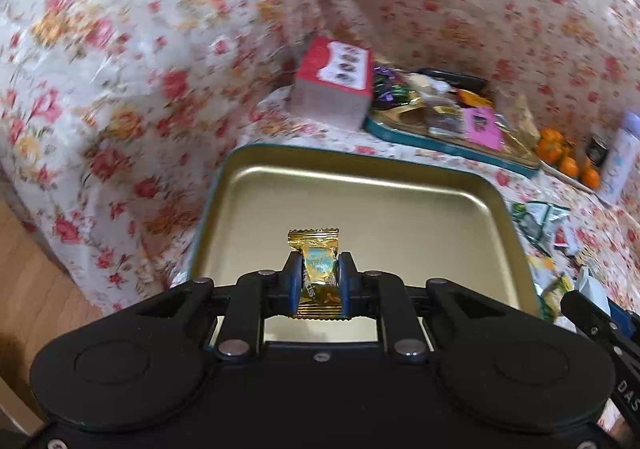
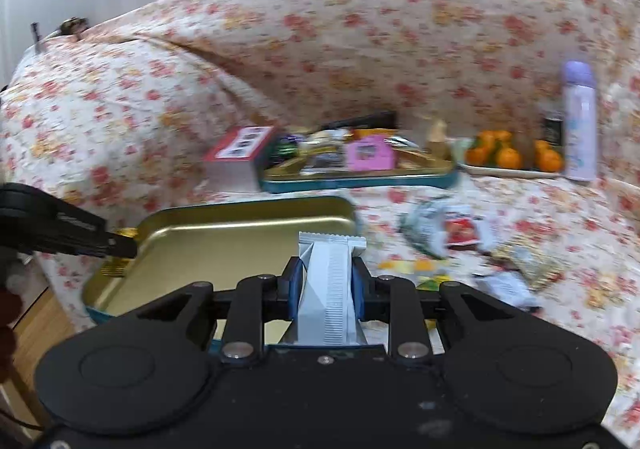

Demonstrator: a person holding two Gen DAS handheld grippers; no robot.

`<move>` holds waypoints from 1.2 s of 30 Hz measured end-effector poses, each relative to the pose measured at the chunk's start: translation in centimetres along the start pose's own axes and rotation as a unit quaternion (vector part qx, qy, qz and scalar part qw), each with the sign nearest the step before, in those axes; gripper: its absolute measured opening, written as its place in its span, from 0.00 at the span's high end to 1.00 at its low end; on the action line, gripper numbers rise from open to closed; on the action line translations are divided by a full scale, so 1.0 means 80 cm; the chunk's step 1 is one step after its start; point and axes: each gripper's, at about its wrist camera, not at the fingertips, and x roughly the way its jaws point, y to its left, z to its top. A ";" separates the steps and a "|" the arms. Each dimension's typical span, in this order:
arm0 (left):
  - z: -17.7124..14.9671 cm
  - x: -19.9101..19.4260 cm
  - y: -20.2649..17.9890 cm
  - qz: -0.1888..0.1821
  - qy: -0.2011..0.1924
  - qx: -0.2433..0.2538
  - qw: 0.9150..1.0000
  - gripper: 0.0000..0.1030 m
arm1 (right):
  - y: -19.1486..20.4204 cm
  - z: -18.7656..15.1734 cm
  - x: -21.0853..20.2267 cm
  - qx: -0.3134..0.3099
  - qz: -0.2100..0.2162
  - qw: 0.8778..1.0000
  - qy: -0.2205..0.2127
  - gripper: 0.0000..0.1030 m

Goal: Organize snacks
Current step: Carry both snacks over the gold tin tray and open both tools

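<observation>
Both hands are loaded here. The left gripper [image 1: 319, 281] has its blue pads pinched nearly shut on a gold candy [image 1: 316, 269], held by the middle with the crimped end poking up, and it hangs right over the empty gold tin [image 1: 360, 185]. That looks like a carry to a drop: the tin is bare inside, so I'd judge this candy is meant to be its first piece

The right gripper [image 2: 326, 285] is likewise clamped close, on a white sachet [image 2: 330, 281] gripped across its width, seam facing the camera. It sits at the tin's [image 2: 224, 225] right edge, not yet over the middle, so its drop seems to come second. The left gripper shows in that view too, off at the tin's left rim, so each hand has its own side

Now the setting. Everything rests on a soft floral cover [image 1: 120, 49] draped over what seems to be a sofa, so the tin may rock a little. Behind it stand a red box [image 1: 334, 81] and a second, teal-rimmed tin [image 1: 440, 141] already heaped with sweets. Loose packets [image 2: 460, 237] lie scattered to the right, still to be sorted. Further back, oranges [image 2: 508, 157] on a plate and a lilac bottle [image 2: 578, 121]. Wooden floor shows at lower left
</observation>
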 end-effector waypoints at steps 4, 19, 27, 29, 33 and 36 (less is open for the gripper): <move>-0.002 0.009 0.015 0.009 0.015 0.001 1.000 0.77 | 0.025 0.013 0.015 -0.008 0.024 1.000 0.001 0.74; -0.002 0.034 0.054 -0.010 0.089 -0.052 0.995 0.76 | 0.089 0.023 0.086 0.007 0.061 0.994 0.093 0.74; -0.001 0.042 0.055 0.003 0.095 -0.043 0.995 0.76 | 0.107 0.019 0.127 0.023 0.067 0.987 0.143 0.74; -0.001 0.042 0.055 0.004 0.095 -0.042 0.995 0.76 | 0.110 0.017 0.131 0.020 0.061 0.987 0.145 0.74; 0.000 0.038 0.053 0.004 0.088 -0.039 0.995 0.74 | 0.112 0.014 0.132 0.005 0.047 0.989 0.143 0.74; 0.001 0.036 0.051 0.003 0.084 -0.035 0.996 0.73 | 0.110 0.012 0.133 0.006 0.048 0.988 0.147 0.74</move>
